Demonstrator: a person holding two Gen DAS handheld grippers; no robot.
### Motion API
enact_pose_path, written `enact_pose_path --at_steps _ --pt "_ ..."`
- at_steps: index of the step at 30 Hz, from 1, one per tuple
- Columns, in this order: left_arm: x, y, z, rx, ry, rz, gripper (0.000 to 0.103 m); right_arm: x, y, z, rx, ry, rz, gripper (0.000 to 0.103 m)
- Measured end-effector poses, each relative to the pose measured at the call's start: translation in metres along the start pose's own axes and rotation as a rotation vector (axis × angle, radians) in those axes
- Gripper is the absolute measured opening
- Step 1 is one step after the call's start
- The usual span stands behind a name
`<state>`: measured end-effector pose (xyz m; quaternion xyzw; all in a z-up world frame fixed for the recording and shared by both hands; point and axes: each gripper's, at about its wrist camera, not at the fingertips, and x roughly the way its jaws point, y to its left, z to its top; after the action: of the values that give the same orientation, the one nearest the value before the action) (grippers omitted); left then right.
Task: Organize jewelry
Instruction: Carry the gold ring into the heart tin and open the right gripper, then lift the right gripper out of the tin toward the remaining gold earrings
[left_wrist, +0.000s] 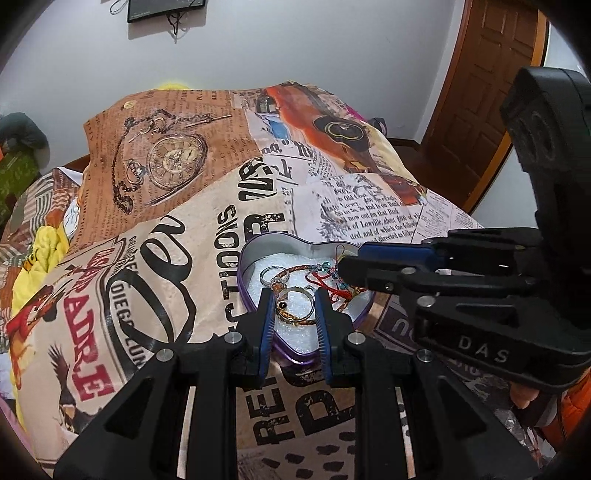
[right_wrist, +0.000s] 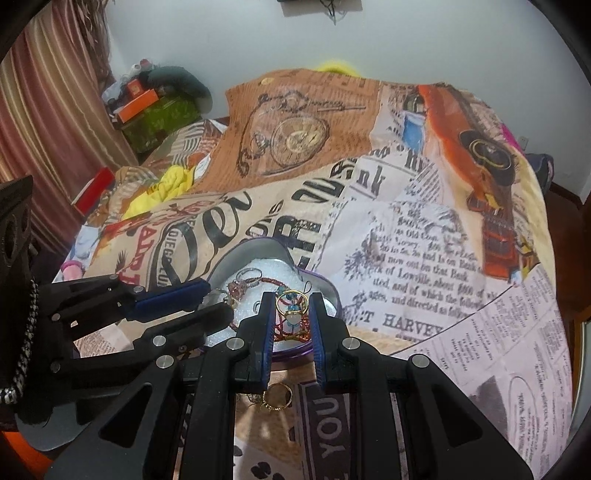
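Note:
A heart-shaped tin (left_wrist: 295, 360) with a purple rim and white foam lining lies on the printed cloth. Inside it are rings and red thread bracelets (left_wrist: 325, 280). My left gripper (left_wrist: 293, 301) hangs over the tin, shut on a silver ring (left_wrist: 297, 291). My right gripper (right_wrist: 291, 301) is also over the tin (right_wrist: 255, 251), shut on a gold ring with a pale stone (right_wrist: 291, 316). Each gripper shows in the other's view: the right gripper (left_wrist: 349, 258) comes in from the right, the left gripper (right_wrist: 221, 300) from the left. Another gold ring (right_wrist: 277, 397) lies on the cloth in front of the tin.
A newspaper-print cloth (left_wrist: 207, 266) covers the whole bed. Yellow fabric (right_wrist: 166, 188), boxes and clutter (right_wrist: 147, 107) sit at the far left by a striped curtain. A wooden door (left_wrist: 491, 96) stands at the right.

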<state>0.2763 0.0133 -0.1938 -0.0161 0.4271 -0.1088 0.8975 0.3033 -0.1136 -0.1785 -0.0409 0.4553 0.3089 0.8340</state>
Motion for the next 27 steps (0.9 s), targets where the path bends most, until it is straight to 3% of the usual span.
enact_pose_path --at_steps 15,27 --pt "-0.004 -0.001 0.002 0.010 -0.004 0.018 0.020 0.009 -0.001 0.000 -0.014 0.033 -0.001 0.017" --pt "-0.042 0.001 0.008 -0.018 -0.050 0.033 0.021 -0.022 0.015 0.002 -0.063 -0.004 -0.042 0.019"
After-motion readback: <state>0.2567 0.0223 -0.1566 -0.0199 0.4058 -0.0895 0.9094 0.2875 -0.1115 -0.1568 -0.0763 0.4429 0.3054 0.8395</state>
